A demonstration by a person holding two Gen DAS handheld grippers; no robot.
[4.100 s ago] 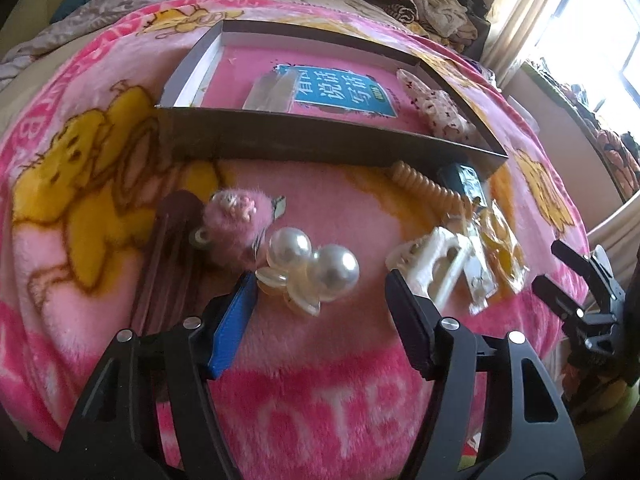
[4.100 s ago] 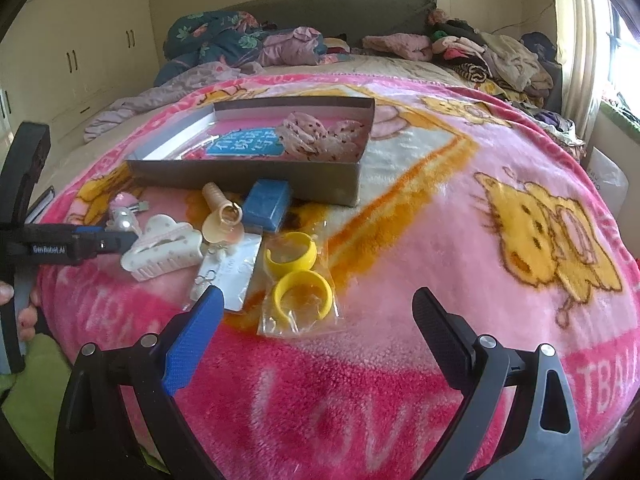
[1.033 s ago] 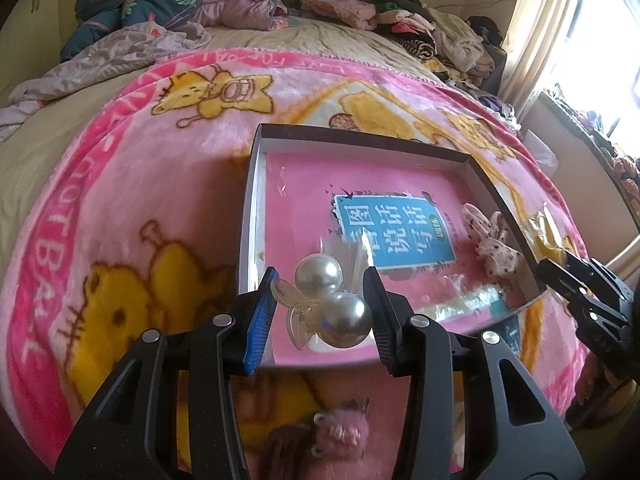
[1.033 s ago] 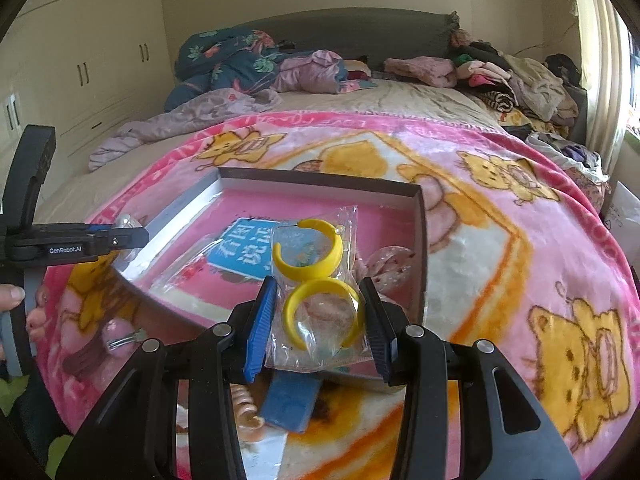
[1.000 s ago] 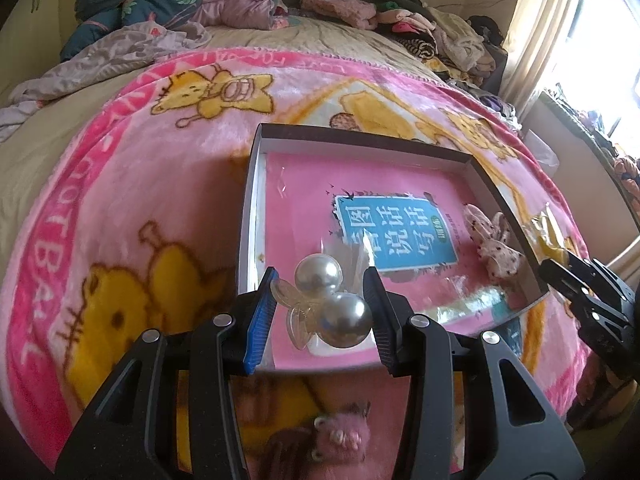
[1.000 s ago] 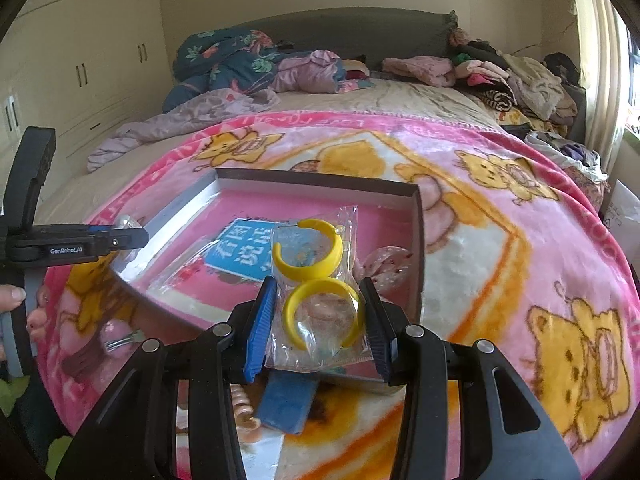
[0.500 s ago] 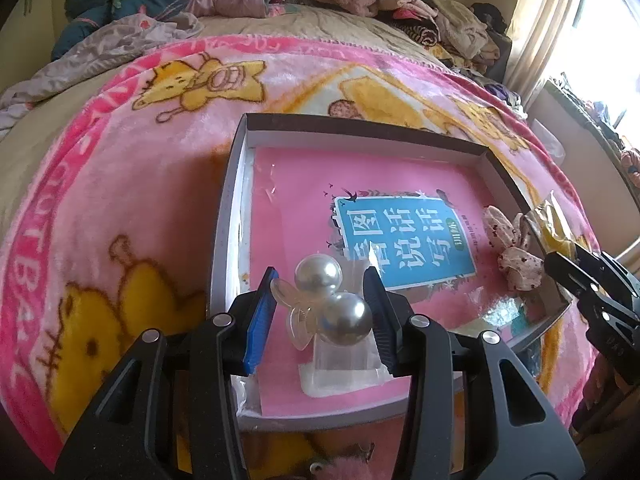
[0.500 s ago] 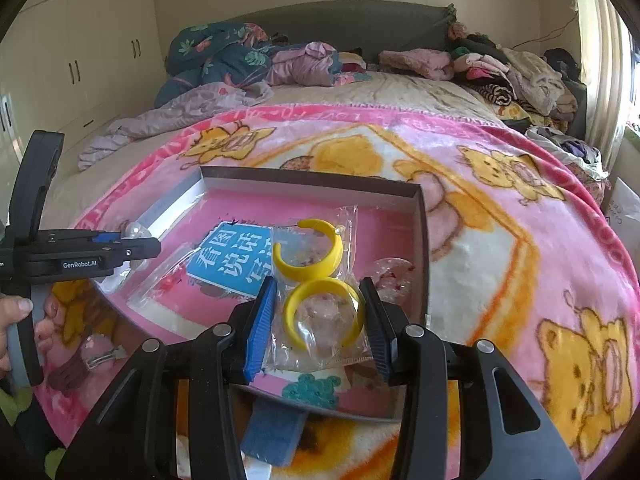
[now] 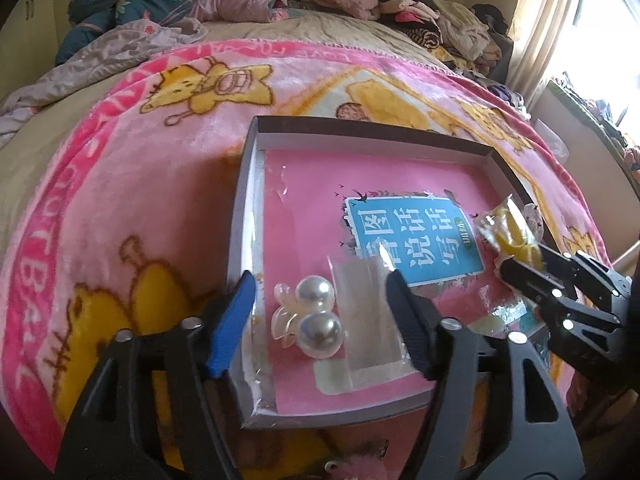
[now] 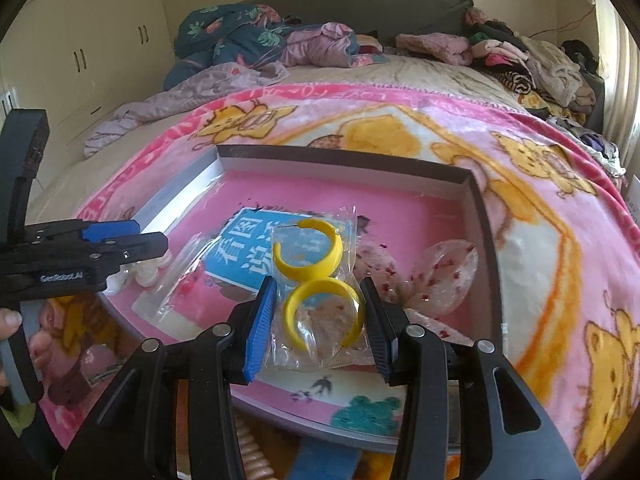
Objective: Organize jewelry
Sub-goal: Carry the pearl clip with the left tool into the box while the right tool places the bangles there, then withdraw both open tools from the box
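I see the shallow box (image 9: pixel 256 168) lying on the pink blanket (image 9: pixel 160 184), its low walls framing a pink floor with a blue label (image 9: pixel 412 240) in the middle. The far half of that floor is bare, so there is open room behind the label; the near left corner is taken.

My left gripper (image 9: pixel 320 300) points steeply down over that near left corner. Its jaws have just been opening and now stand wide, and the pearl clip (image 9: pixel 312 316) sits between them with a gap on either side, touching neither pad, beside a clear plastic sleeve (image 9: pixel 364 320) on the box floor. The blue pad hangs right above the box's left wall.

My right gripper (image 10: pixel 320 316) tilts down over the near right part of the box, jaws narrow and clamped on a clear bag of yellow hoops (image 10: pixel 316 280); the lower hoop is pinched between the pads. Just to its right a spotted fabric bow (image 10: pixel 444 276) lies against the right wall, leaving little space there. In the right view a hand (image 10: pixel 12 320) grips the left tool's handle.
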